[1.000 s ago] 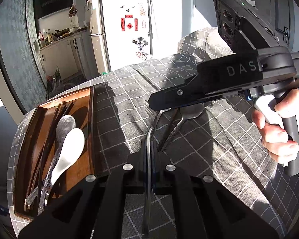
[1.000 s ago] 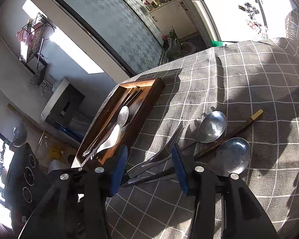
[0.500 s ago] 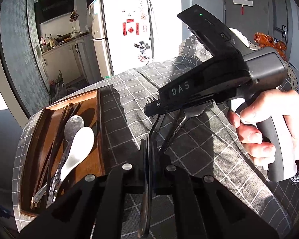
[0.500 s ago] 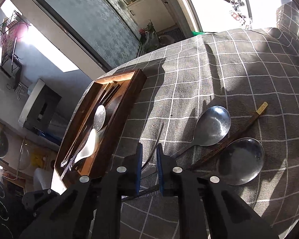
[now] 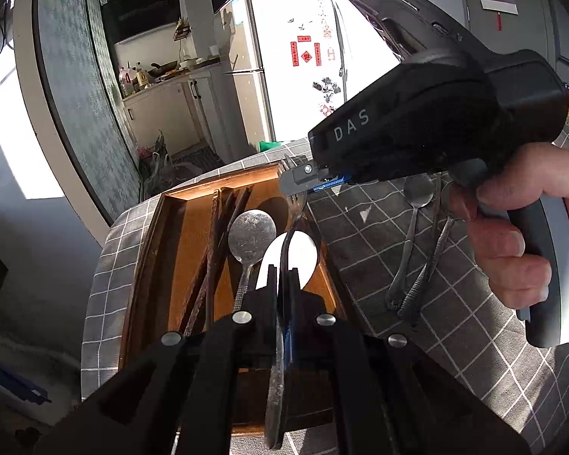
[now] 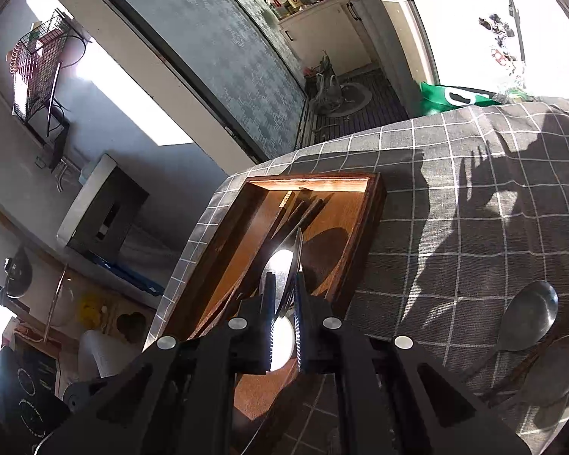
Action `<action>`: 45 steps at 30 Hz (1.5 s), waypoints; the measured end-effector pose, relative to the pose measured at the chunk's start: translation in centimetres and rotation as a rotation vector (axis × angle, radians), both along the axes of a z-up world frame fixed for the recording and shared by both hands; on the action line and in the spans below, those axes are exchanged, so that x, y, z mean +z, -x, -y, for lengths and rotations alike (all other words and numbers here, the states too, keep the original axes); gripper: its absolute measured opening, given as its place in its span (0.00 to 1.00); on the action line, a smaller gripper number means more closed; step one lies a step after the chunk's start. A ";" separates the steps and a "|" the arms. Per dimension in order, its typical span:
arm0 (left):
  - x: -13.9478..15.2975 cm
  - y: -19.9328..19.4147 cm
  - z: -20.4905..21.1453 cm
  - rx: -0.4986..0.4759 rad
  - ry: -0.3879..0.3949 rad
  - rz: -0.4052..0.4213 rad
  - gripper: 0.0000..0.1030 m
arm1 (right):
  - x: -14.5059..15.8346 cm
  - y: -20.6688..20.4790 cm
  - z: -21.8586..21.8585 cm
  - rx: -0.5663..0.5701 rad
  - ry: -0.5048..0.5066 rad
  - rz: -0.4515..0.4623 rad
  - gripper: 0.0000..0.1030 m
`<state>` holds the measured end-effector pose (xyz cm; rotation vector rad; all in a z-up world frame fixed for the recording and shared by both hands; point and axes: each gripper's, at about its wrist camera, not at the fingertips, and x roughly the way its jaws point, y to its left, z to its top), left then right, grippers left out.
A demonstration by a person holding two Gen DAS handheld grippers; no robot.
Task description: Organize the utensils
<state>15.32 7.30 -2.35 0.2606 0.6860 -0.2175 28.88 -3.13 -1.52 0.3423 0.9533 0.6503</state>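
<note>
1. Left gripper (image 5: 281, 276) clamps a fork (image 5: 275, 371) handle above the wooden tray (image 5: 151, 265).
2. Right gripper (image 6: 284, 303) pinches the same fork's tines over the tray's right rim.
3. Two spoons (image 5: 417, 193) lie on the cloth (image 5: 379, 235), right of the tray.

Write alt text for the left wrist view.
The left tongs grip a fork over a wooden tray holding chopsticks and two spoons. The right tongs hover above the tray's far end.

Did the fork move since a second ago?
Yes. The fork left the cloth beside the spoons and now hangs over the wooden tray, held by both grippers.
</note>
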 end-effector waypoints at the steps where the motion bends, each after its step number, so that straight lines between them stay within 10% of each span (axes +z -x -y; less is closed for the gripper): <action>1: -0.4 -0.3 -0.4 0.010 -0.001 -0.010 0.06 | -0.2 -0.2 -0.5 0.003 0.004 0.001 0.07; 12: -1.7 -2.2 -1.9 0.058 -0.005 -0.067 0.08 | -1.5 -0.5 -1.4 0.026 0.017 0.005 0.10; 17: -2.0 -2.8 -2.4 0.092 0.012 -0.077 0.09 | 0.3 0.9 2.4 0.024 -0.014 0.027 0.38; 20: -1.5 -2.5 -2.3 0.099 -0.008 -0.057 0.22 | 1.9 2.3 6.3 0.014 0.006 0.076 0.49; 22: -0.8 -1.5 -2.2 0.101 0.010 -0.021 0.53 | 2.4 3.0 9.5 0.001 0.018 0.085 0.63; 32: 1.4 1.8 2.8 -0.056 0.147 -0.005 0.68 | -0.4 4.7 21.0 -0.157 0.065 0.040 0.63; 45: -2.4 2.3 9.8 -0.241 0.105 -0.132 0.69 | -4.1 3.6 19.7 -0.124 0.108 0.006 0.33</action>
